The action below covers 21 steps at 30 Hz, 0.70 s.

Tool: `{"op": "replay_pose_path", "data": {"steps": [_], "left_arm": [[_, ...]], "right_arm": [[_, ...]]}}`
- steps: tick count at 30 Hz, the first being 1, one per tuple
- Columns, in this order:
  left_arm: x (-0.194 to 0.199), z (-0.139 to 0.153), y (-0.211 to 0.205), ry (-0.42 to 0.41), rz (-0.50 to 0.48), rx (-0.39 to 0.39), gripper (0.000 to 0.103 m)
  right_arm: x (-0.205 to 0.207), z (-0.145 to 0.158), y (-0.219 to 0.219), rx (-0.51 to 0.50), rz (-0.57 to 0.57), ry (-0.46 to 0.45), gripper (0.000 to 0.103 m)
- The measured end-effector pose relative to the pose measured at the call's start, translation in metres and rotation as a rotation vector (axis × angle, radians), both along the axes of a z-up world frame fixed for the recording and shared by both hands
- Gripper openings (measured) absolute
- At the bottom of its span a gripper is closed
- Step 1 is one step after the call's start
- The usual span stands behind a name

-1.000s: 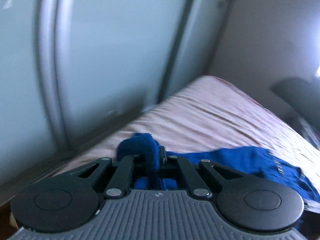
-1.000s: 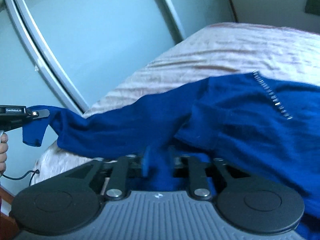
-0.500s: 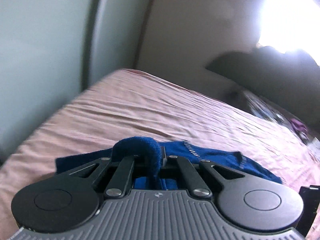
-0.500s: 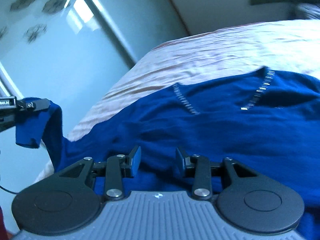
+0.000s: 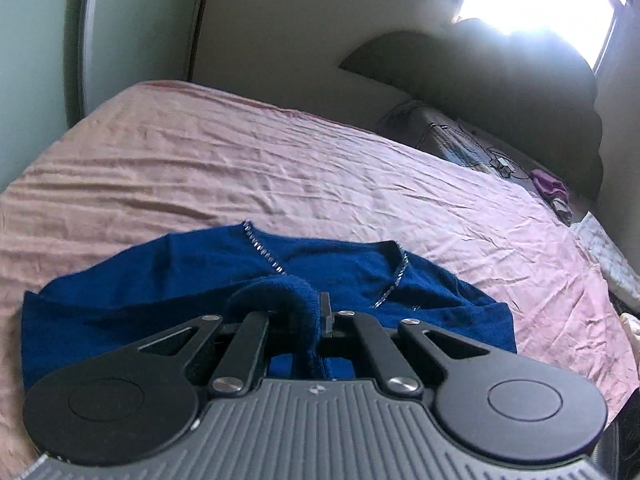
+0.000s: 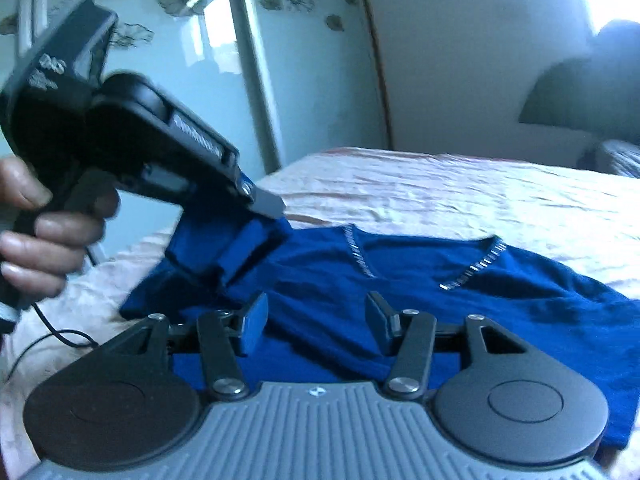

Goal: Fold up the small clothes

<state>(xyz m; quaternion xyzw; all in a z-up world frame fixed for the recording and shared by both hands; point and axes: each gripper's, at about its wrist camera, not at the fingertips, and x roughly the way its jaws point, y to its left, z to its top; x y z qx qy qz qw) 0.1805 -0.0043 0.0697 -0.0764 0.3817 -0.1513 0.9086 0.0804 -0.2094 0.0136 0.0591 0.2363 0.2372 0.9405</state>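
You are midway through folding a sleeve in: your left gripper [image 6: 276,216] is clamped tight on the sleeve cuff [image 5: 280,300] of the blue sweater [image 6: 400,300], carrying it above the body of the garment, which lies spread on the pink bedsheet [image 5: 280,168] with its trimmed neckline [image 6: 360,256] facing away from you. Your right gripper [image 6: 316,316] has just been opening; its jaws stand about half apart over the near part of the sweater, with cloth beneath them but nothing pinched. Judging by how the sleeve hangs, the next move is to lay that cuff down flat across the chest and only then let go with the left. Keep the right clear or use it to pin the body so the knit does not drag and bunch under the fold.
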Motion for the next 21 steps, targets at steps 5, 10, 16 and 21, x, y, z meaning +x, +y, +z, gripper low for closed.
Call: {"op": "replay_pose_path", "data": {"steps": [5,10,16,21], "left_arm": [[0.002,0.016,-0.034,-0.021,-0.066,-0.007,0.002],[0.003,0.011,-0.084,-0.004,-0.161,0.004,0.002],[0.003,-0.012,-0.136,0.043,-0.240,0.028,0.002],[0.002,-0.026,-0.171,0.058,-0.293,0.042,0.002]], "right_arm": [[0.006,-0.012,-0.030,0.032,-0.126,0.068,0.053],[-0.001,-0.021,-0.070,0.049,-0.287,0.079,0.053],[-0.014,-0.034,-0.103,0.036,-0.390,0.111,0.053],[-0.025,-0.040,-0.114,0.040,-0.418,0.130,0.053]]}}
